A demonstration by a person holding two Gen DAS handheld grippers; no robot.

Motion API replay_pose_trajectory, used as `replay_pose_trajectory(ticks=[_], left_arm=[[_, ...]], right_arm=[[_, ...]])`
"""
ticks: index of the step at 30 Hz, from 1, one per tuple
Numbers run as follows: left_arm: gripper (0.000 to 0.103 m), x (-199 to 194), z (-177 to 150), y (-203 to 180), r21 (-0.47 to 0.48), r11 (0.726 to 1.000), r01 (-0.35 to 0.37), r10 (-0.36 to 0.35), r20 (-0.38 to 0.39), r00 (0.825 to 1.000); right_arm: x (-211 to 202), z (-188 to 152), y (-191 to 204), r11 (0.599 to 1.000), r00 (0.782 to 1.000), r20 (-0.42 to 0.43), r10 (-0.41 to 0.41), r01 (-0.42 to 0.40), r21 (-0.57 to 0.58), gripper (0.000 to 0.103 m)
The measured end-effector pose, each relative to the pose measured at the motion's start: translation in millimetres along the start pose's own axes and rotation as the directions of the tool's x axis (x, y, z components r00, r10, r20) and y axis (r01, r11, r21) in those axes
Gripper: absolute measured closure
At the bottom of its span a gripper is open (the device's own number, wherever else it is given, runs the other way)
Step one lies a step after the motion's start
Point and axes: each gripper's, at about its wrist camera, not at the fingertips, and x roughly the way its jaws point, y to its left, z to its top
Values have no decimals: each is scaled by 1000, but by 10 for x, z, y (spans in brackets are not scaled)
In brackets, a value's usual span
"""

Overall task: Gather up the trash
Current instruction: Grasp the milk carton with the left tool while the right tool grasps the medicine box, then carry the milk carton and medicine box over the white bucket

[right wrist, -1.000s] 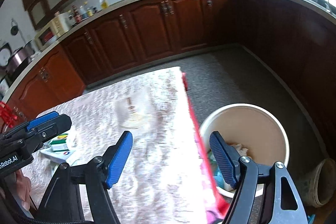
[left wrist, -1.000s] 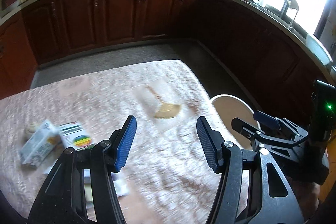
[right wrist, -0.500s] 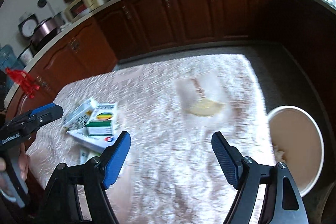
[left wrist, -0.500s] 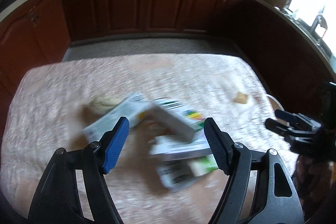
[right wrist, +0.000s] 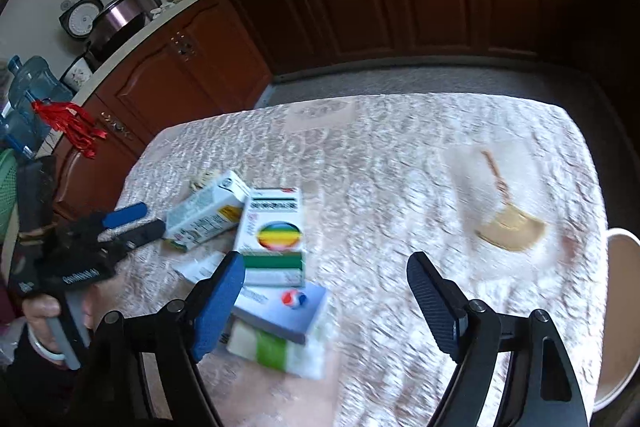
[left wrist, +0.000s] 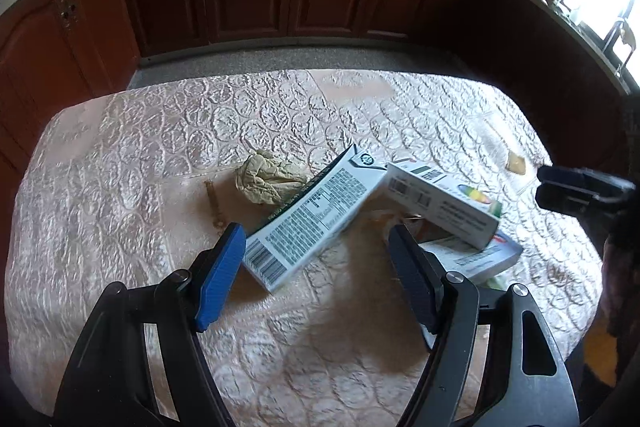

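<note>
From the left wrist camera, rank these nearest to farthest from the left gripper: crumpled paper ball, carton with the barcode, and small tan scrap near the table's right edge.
1. Carton with the barcode: its near corner lies between the open fingers of the left gripper.
2. Crumpled paper ball: just beyond the carton, slightly left.
3. Small tan scrap: far right, by the table edge.

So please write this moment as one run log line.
left gripper: open, empty, over barcode carton | right gripper: open, empty, above rainbow-logo box | crumpled paper: on table | bin: at table edge
</note>
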Motion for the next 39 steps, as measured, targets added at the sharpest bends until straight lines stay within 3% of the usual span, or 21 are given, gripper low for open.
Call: replay_pose_trajectory(ticks=[13,15,20,22,25,31,39], left_arm=[[31,512,115,-31,111,994,-19,30,-107,994],[43,516,115,-34,101,995,-9,20,-105,994],[57,505,88,-101,109,994,-14,25,-104,994],[59,481,70,-118,95,995,-10,20,-100,995],[63,356,27,-93,61,998,0,5,-80,997],[65,-51,-23,-108,36,999,1,-1,-4,1000],[66,-430,28,-499,72,997,1,-7,74,997]], right_arm=[[842,323,221,998,984,-176,36,-45,-48,21],[950,349,222,997,978,-204,44,-55,-52,21],[1115,330,266,994,964,-246,96,-105,-21,23],[1109,286,318,995,971,-227,71,-86,-58,52],[1037,226,350,993,979,-195,58,-77,-88,53],[509,144,242,993,995,-72,62,-69,-96,54],[-93,-40,64,996,998,39,52,-49,-75,54]])
